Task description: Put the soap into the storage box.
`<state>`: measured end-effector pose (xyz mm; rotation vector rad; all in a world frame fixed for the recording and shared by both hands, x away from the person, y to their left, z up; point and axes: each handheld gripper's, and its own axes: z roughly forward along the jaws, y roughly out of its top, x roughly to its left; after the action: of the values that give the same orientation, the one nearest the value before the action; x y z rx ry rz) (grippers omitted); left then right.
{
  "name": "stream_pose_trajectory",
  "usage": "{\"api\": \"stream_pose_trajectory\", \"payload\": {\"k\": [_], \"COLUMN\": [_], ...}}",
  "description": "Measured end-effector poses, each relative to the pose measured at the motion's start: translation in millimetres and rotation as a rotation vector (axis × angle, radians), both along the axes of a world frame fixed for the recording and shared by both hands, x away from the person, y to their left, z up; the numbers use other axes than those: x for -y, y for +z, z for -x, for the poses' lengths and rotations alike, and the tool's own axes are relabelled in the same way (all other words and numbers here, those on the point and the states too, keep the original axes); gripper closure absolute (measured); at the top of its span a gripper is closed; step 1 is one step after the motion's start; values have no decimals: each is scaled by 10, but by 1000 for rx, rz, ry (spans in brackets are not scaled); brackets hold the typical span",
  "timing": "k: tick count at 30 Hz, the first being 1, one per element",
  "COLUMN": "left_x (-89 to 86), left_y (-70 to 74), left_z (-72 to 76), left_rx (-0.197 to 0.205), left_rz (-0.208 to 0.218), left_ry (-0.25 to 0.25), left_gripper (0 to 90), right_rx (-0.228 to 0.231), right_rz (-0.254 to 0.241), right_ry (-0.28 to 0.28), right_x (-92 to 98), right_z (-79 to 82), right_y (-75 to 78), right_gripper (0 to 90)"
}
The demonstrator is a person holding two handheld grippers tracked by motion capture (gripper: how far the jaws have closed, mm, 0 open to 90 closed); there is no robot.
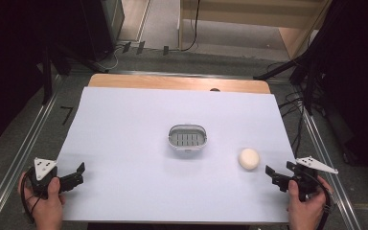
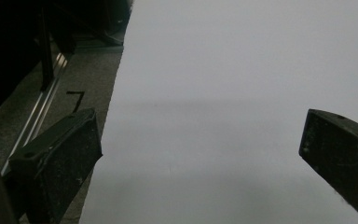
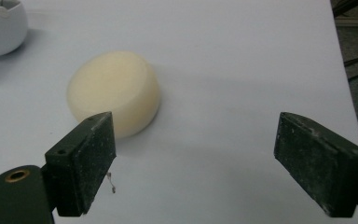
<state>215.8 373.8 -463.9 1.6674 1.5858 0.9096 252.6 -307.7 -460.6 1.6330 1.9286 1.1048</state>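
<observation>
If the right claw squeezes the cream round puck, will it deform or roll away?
The cream puck looks matte and spongy, so it probably dents and grips well. It lies on a flat face, so rolling seems unlikely. It likely weighs little.

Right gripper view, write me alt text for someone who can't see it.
A round cream soap bar lies on a white sheet, just beyond the open right tool and nearer its left jaw, untouched. A white dish sits at the upper left corner.
</observation>
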Motion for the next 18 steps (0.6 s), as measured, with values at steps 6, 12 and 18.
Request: {"api": "stream_pose_trajectory", "payload": {"k": [6,12,18], "left_x": [-1,0,-5], "left_y": [-1,-1,0], "left_z": [-1,3,4], "left_rx": [0,5,5], "left_rz": [3,1,4], "left_ry": [5,3,4], "left_gripper": [0,0,0], "right_rx": [-32,-57,-79], "right_rz": [0,2,-5], "right_ry": [66,115,138], "right_x": [-130,-265,-354], "right_z": [-67,-139,-221], "right_y": [118,145,150], "right_gripper": [133,132,131]}}
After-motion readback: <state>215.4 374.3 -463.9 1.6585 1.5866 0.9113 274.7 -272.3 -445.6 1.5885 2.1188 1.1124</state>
